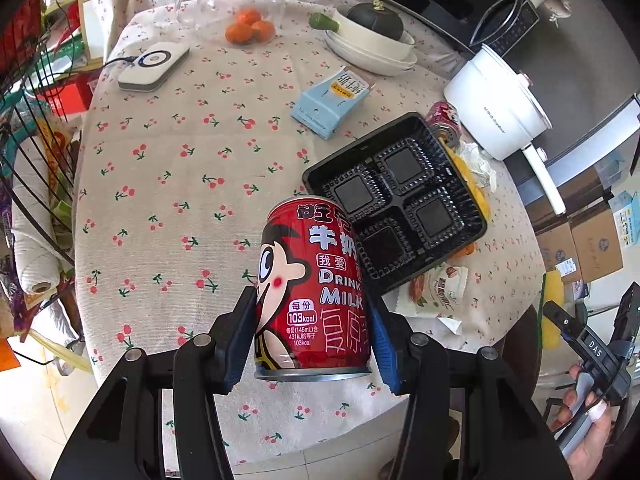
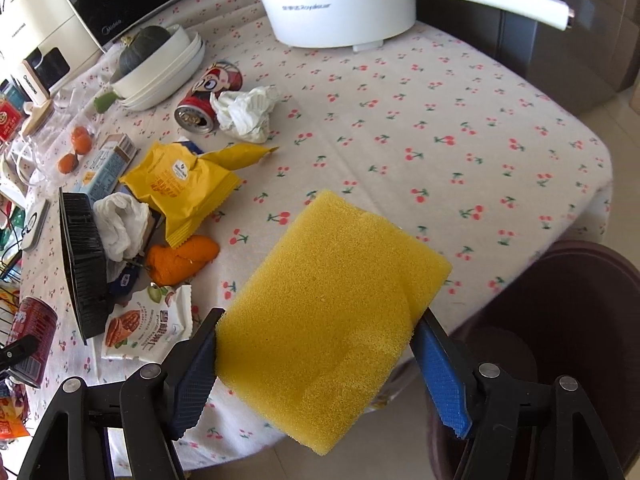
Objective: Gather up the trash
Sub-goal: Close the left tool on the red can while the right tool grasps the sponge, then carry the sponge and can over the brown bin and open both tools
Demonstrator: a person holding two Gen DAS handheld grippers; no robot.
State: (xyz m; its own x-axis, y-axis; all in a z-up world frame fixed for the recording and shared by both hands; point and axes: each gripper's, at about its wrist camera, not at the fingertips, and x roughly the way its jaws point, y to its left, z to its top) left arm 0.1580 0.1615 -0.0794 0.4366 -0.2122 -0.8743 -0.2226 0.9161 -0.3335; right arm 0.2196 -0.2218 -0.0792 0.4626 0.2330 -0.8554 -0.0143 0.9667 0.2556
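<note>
My left gripper (image 1: 312, 320) is shut on an upright red milk can (image 1: 316, 280), held above the near edge of the cherry-print tablecloth (image 1: 180, 200); the same can shows at the left edge of the right wrist view (image 2: 34, 336). My right gripper (image 2: 320, 320) is shut on a yellow sponge (image 2: 332, 292), lifted over the table's near corner. On the table lie a second red can (image 2: 208, 98) on its side, a crumpled tissue (image 2: 246, 114), a yellow wrapper (image 2: 180, 188), orange peel (image 2: 180, 260), a snack wrapper (image 2: 146, 328) and a black plastic tray (image 1: 400, 200).
A dark round bin (image 2: 560, 340) stands on the floor by the table's right corner. A white electric pot (image 2: 336, 4), stacked bowls with a squash (image 1: 372, 36), a blue carton (image 1: 332, 104), oranges (image 1: 250, 28) and a white device (image 1: 154, 64) occupy the far side.
</note>
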